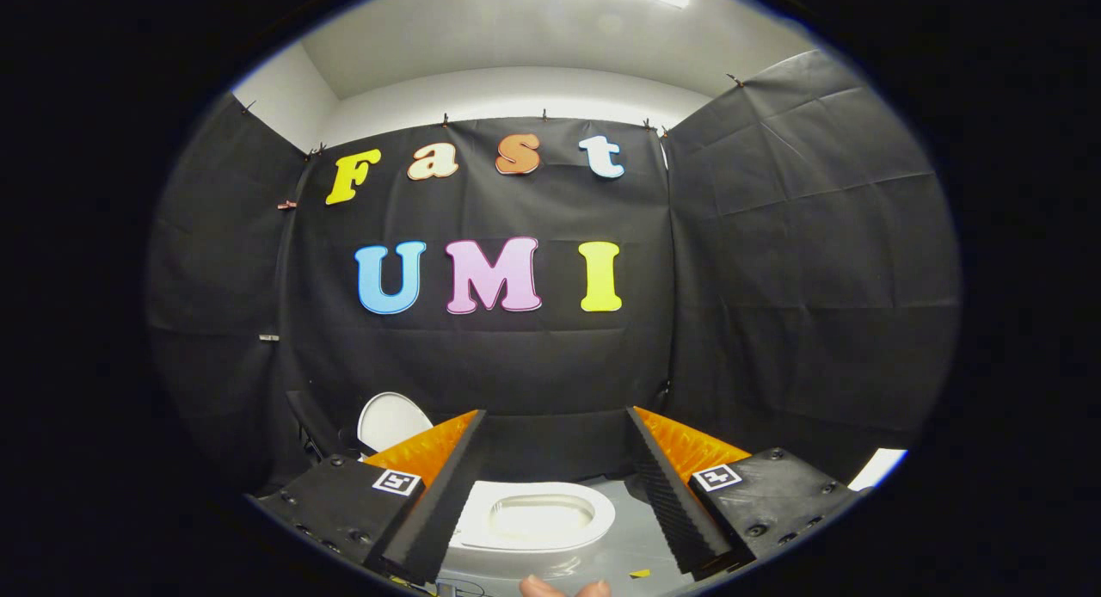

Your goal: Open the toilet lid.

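A small white toilet [533,520] stands on a grey surface, below and between my fingers. Its oval seat ring and the bowl opening face up and are uncovered. The white oval lid [391,421] stands raised at the toilet's left end, against the black cloth, with its lower part hidden behind my left finger. My gripper [555,412] is open and held above the toilet. Its fingers are wide apart, nothing is between them, and neither touches the lid or the seat.
Black cloth walls close the booth behind and on both sides of the toilet. A small yellow scrap [639,573] lies on the grey surface [619,537] near my right finger. A person's fingertips [563,587] show just below the toilet. A white object [877,468] sits far right.
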A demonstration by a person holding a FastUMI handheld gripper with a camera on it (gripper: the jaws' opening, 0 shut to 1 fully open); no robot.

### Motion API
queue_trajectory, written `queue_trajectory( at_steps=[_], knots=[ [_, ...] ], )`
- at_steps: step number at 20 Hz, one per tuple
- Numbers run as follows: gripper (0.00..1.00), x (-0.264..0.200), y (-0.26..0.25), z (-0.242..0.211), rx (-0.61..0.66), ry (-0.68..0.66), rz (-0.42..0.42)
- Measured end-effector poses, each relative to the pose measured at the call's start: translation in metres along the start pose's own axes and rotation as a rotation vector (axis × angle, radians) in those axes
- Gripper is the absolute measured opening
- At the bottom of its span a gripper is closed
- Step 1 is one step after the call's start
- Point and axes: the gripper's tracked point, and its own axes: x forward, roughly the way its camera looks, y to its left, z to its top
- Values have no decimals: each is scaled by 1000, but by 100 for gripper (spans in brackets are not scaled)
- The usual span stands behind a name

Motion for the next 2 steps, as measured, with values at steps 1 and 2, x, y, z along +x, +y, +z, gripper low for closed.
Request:
queue_trajectory(
  at_steps=[1,2],
  knots=[
    [98,-1,1,0,0,1,1],
    [98,-1,1,-1,1,3,2]
  ],
)
